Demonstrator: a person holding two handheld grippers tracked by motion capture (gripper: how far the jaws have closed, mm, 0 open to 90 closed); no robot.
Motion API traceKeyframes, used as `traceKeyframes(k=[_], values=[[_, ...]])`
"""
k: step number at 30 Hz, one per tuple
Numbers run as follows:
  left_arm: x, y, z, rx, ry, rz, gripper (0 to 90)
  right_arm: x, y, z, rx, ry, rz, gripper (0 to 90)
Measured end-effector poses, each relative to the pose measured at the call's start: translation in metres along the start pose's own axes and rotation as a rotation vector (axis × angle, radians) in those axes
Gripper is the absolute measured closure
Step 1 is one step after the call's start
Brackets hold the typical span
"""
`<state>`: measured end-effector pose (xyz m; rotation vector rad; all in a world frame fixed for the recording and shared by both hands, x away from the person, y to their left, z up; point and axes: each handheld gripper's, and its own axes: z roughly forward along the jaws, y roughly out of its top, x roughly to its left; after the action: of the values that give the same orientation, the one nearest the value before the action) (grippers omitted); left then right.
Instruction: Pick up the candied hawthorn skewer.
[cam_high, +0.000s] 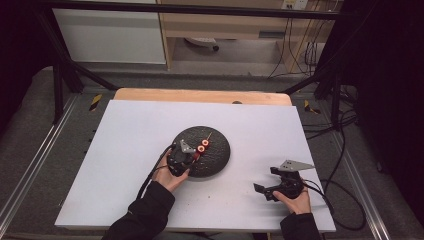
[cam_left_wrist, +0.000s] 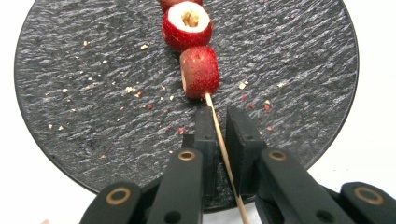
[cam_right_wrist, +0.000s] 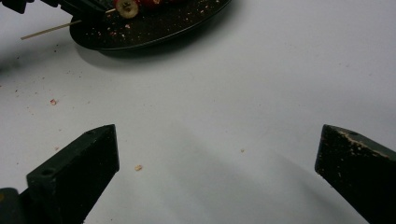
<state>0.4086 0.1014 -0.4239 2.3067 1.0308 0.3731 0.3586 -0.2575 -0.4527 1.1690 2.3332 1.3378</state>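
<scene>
While the skewer (cam_left_wrist: 223, 154) is pinched between the left gripper (cam_left_wrist: 220, 122) jaws, its long axis is seen running straight ahead across the dark plate (cam_left_wrist: 303, 70), fruit pieces (cam_left_wrist: 199, 71) threaded just beyond; the right gripper (cam_right_wrist: 217, 154) is held spread, well apart from the plate.

The counter (cam_high: 125, 150) is white and flat. A round dark plate (cam_high: 217, 157) sits on it. Small crumbs (cam_right_wrist: 138, 167) lie on the counter near the plate, on the person's side.
</scene>
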Motion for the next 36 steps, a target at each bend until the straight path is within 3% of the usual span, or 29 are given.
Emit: traceKeyframes(k=[10,16,26,36], values=[[0.000,-0.003,-0.002,-0.004,0.036,-0.008,88.0,0.000,0.000,0.000,0.003,0.000,0.003,0.6],[0.003,-0.005,-0.003,-0.014,0.016,-0.022,88.2,0.000,0.000,0.000,0.005,0.001,0.004,0.6],[0.008,-0.017,-0.017,-0.123,0.003,-0.034,88.4,0.001,0.000,0.001,0.002,0.001,0.004,0.7],[0.018,-0.036,-0.039,-0.192,-0.016,-0.050,88.4,0.002,-0.001,0.002,-0.005,0.005,0.021,0.6]])
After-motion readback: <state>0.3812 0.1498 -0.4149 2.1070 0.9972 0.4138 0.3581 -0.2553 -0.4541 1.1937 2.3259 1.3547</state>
